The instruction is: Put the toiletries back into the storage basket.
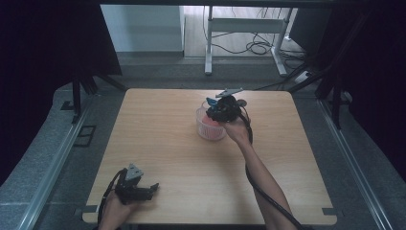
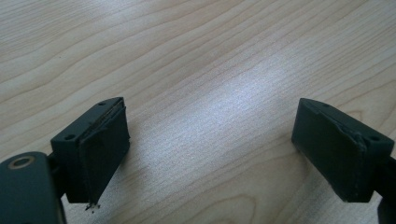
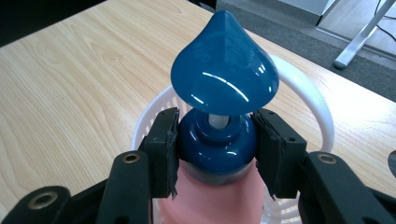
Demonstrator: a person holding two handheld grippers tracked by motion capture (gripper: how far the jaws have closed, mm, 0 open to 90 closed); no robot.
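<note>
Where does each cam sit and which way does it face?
High view: above the person's side, looking forward and down on the table; forearms, left gripper, right gripper.
Left gripper view: along its open jaws onto bare tabletop.
Right gripper view: along jaws shut on the pump bottle standing in the basket.
High and right gripper views share the basket.

A light wooden table (image 1: 158, 143) stands on grey floor (image 1: 158, 72), dark curtains (image 1: 43, 57) flanking.

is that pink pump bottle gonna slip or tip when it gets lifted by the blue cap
The blue cap looks glossy and rounded, so the right gripper pads could slide. The pink bottle seems rigid plastic, probably light. Standing upright in the white basket, it likely won't tip.
</note>
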